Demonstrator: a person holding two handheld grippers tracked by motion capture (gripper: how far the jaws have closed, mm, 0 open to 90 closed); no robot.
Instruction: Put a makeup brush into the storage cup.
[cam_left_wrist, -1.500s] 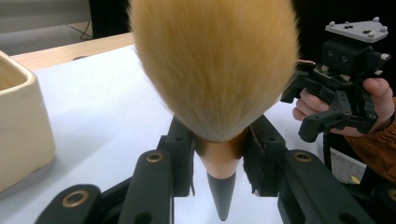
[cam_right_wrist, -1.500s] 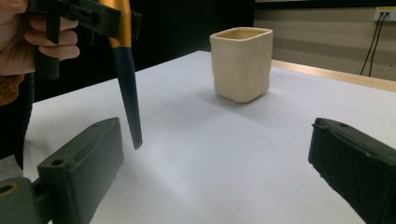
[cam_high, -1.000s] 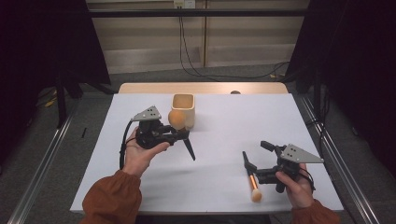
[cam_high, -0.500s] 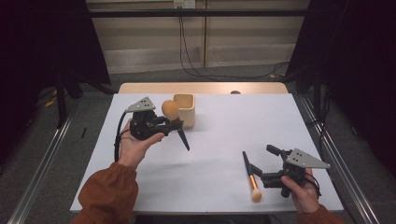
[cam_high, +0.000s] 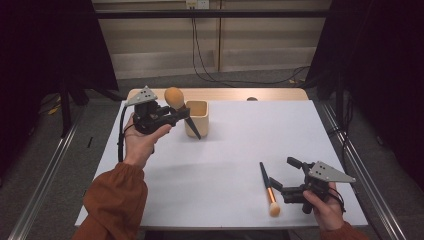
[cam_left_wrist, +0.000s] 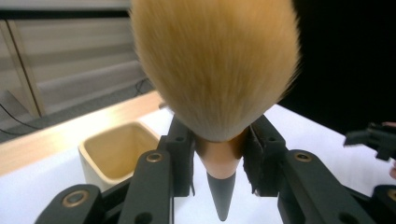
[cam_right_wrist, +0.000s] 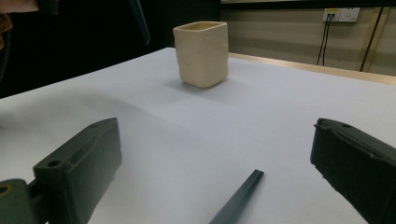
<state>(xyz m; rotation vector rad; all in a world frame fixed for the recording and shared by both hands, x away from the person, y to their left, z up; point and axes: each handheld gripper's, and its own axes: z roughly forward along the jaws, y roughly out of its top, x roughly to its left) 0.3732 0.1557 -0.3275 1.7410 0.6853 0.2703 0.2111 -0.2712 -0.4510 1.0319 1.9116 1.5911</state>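
Observation:
My left gripper (cam_high: 179, 113) is shut on a large makeup brush (cam_high: 173, 97) with a puffy orange head and a black pointed handle. It holds the brush in the air, tilted, just left of the beige square cup (cam_high: 201, 112). In the left gripper view the brush (cam_left_wrist: 215, 70) is clamped at its copper collar between the jaws, with the cup (cam_left_wrist: 116, 149) below to the left. My right gripper (cam_high: 282, 172) stands open low at the table's front right, beside a thin brush (cam_high: 267, 187) lying flat. The right gripper view shows the thin brush's handle (cam_right_wrist: 238, 198) between the open jaws and the cup (cam_right_wrist: 201, 53) farther off.
The white tabletop (cam_high: 240, 145) lies bare between the cup and the thin brush. A wooden edge (cam_high: 225, 94) runs along the far side. Metal rails (cam_high: 350, 150) flank the table, and cables hang down the back wall.
The left hand has risen and moved back and left with the large brush, bringing its head above the cup's left rim. The right gripper has barely shifted.

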